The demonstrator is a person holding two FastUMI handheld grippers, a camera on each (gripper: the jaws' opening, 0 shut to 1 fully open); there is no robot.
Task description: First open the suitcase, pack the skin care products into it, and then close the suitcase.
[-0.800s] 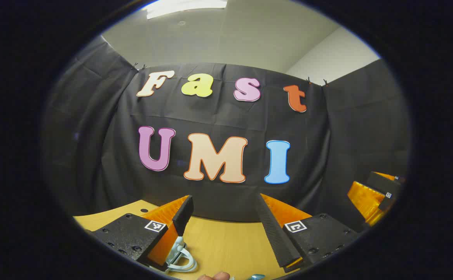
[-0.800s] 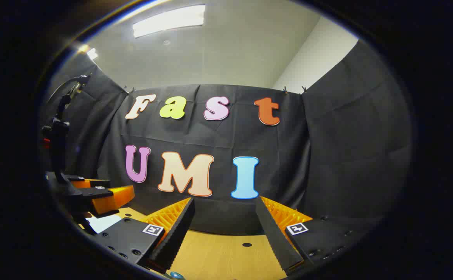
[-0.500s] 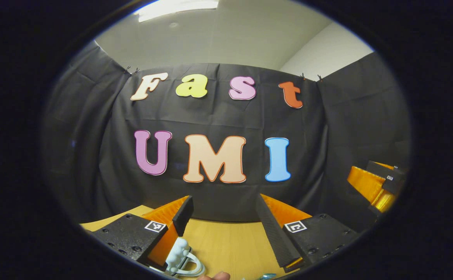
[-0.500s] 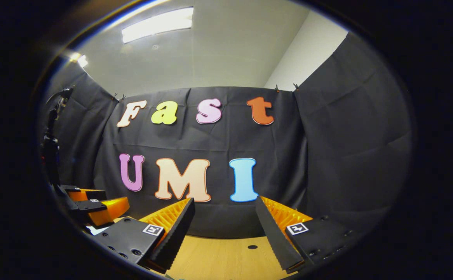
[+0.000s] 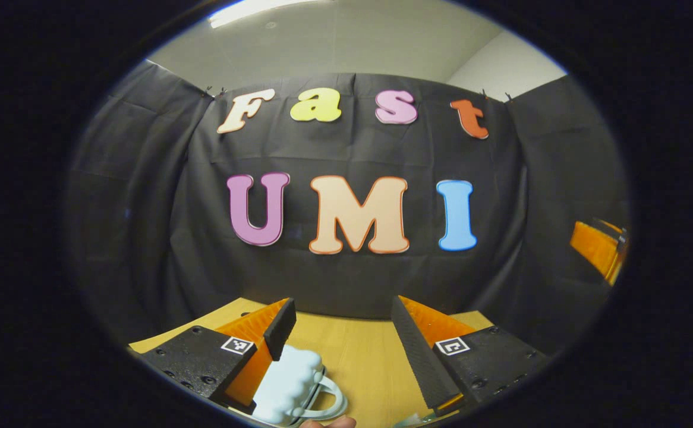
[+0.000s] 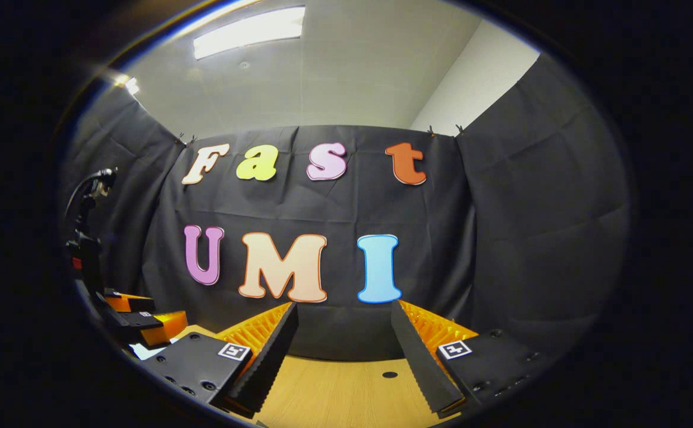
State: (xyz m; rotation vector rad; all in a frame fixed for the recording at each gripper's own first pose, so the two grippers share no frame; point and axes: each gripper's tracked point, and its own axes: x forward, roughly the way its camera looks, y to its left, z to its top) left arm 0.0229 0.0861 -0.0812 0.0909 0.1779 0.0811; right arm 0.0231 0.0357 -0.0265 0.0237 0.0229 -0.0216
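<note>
I see the wooden table point(image 5: 358, 356) across the bottom of both views, smooth and pale-grained. In the left gripper view, bottom centre-left, a pale, knobbly moulded piece with a loop handle point(image 5: 296, 380) lies just beside my left gripper point(image 5: 340, 333); I can't tell whether it belongs to the suitcase. It looks like stiff, slick, light plastic, so I'd take it by the loop. Both the left gripper and the right gripper point(image 6: 342, 342) stand wide apart, holding nothing.
</note>
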